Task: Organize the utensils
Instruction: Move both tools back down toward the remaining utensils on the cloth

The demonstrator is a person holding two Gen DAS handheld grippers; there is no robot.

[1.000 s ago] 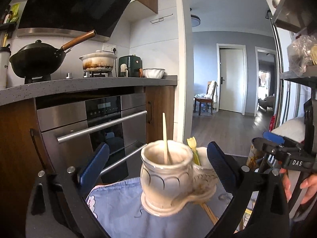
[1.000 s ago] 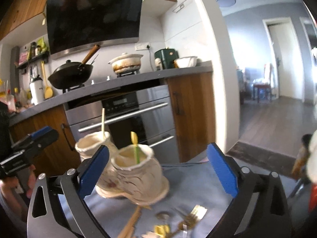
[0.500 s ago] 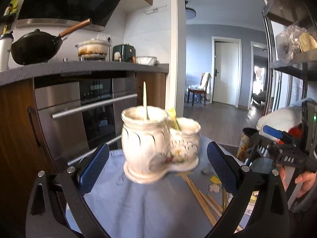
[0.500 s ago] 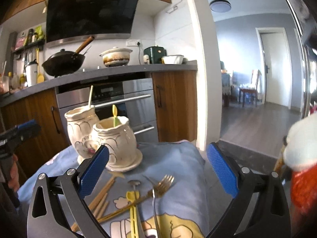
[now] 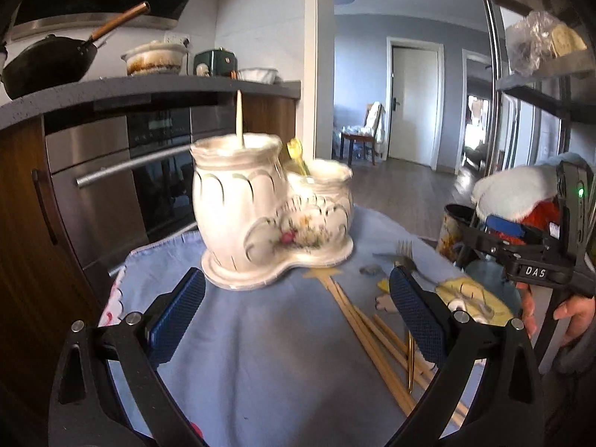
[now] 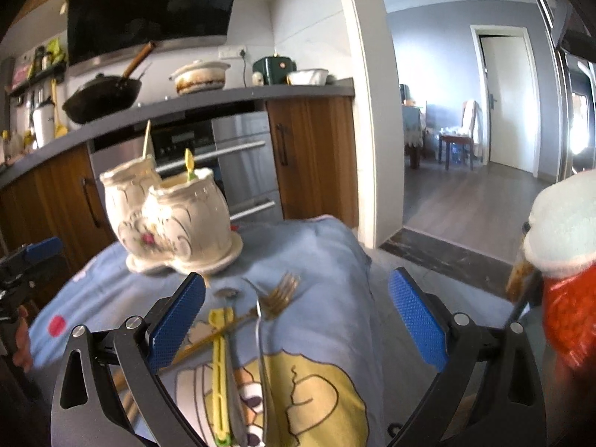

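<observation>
1. While most utensils lie loose on the cloth (image 5: 260, 354), the two-pot holder (image 5: 260, 216) at the far end of it already has one pale stick (image 5: 238, 119) standing in its taller pot and one yellow-handled piece (image 5: 296, 151) in the shorter pot, so I judge the sorting barely begun.
2. Left to do, as far as I can see: the chopsticks (image 5: 357, 320), fork (image 6: 281, 292), yellow utensil (image 6: 219, 365) and a silver-handled one (image 6: 262, 354) need to go into the pots.
3. Counts: one holder with two pots; two items standing in it; one gold fork; one yellow utensil; one silver handle whose head I cannot make out; a small round metal bit (image 6: 227, 292) near the holder's base, perhaps a spoon bowl. The chopsticks number about four, but they overlap and run out of view, so that is uncertain.
4. Positions: the chopsticks fan from just beside the holder's base toward the left tongs (image 5: 294, 320); the fork, yellow utensil and silver handle cross each other between the holder and the right tongs (image 6: 296, 320).
5. Both tongs are spread wide and hold nothing, each hovering over the cloth short of the utensils.
6. Farther out, the cloth covers a small bench whose top is hidden; behind stand the oven (image 6: 223, 171), wok (image 6: 100, 97) and pot (image 6: 199, 78).
</observation>
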